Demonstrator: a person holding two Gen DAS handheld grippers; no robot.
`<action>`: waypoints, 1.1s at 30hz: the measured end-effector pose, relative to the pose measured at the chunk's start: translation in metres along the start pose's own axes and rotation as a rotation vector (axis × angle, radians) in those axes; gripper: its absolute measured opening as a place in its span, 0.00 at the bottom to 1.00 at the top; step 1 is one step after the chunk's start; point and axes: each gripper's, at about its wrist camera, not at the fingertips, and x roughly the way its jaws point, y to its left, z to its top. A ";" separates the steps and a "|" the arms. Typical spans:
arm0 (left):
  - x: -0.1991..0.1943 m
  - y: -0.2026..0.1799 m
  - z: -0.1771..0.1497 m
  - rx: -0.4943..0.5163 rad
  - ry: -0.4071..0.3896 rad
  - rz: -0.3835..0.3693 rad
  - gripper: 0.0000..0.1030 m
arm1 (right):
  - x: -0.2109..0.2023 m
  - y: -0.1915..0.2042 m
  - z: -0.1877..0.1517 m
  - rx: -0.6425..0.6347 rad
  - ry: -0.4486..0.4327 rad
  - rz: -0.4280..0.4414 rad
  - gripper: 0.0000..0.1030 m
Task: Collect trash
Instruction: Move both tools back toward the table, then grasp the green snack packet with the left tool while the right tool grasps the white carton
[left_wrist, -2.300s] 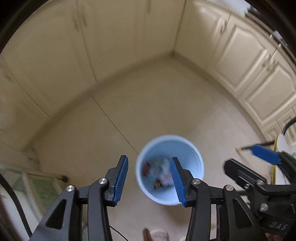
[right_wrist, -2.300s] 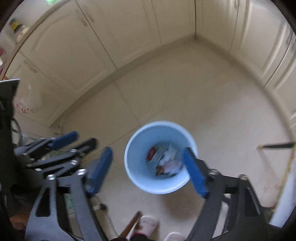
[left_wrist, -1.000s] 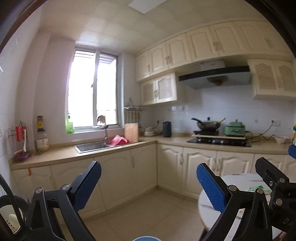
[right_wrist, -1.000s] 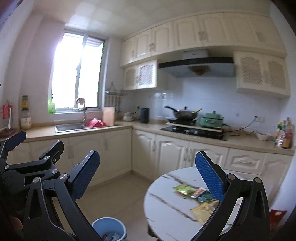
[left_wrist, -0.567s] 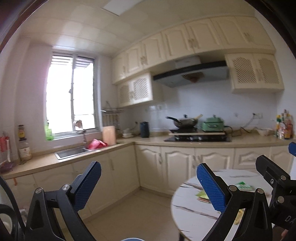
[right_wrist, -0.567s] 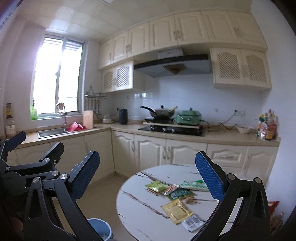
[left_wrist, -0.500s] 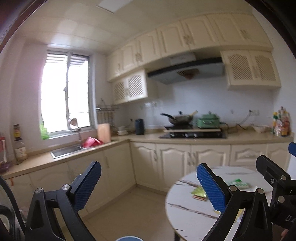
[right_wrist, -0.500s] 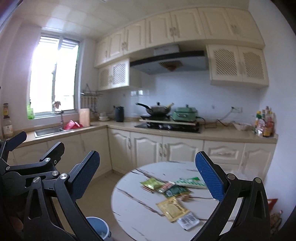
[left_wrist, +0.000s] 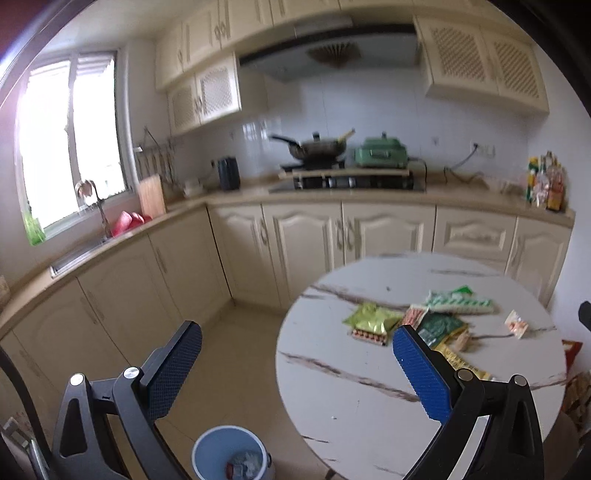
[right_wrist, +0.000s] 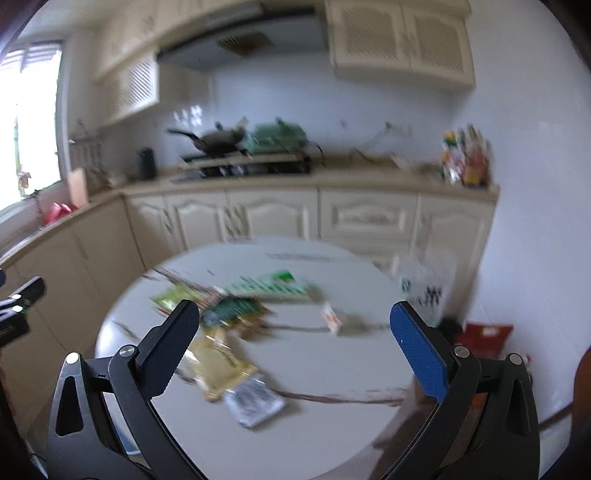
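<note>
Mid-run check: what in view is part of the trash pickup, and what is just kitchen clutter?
Job:
wrappers scattered on the round table
blue bin on the floor, trash already inside
left gripper and right gripper, both open and empty

Clutter:
wok
green cooker
bottles
cutting board

Left black-framed two-finger gripper (left_wrist: 295, 373) with triangular cut-outs; silver screws at its finger joints; ribbed blue pads (left_wrist: 421, 373) lining both fingers; right black-framed two-finger gripper (right_wrist: 293, 345) matching it, silver-screwed, with blue textured pads (right_wrist: 419, 349).
</note>
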 end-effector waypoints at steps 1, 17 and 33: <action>0.010 0.003 -0.001 0.004 0.022 -0.008 0.99 | 0.011 -0.007 -0.003 0.005 0.025 -0.012 1.00; 0.233 -0.041 0.105 0.154 0.291 -0.232 0.99 | 0.136 -0.044 -0.034 0.000 0.271 -0.055 1.00; 0.382 -0.035 0.123 0.213 0.398 -0.307 0.98 | 0.201 -0.073 -0.035 0.053 0.397 -0.055 1.00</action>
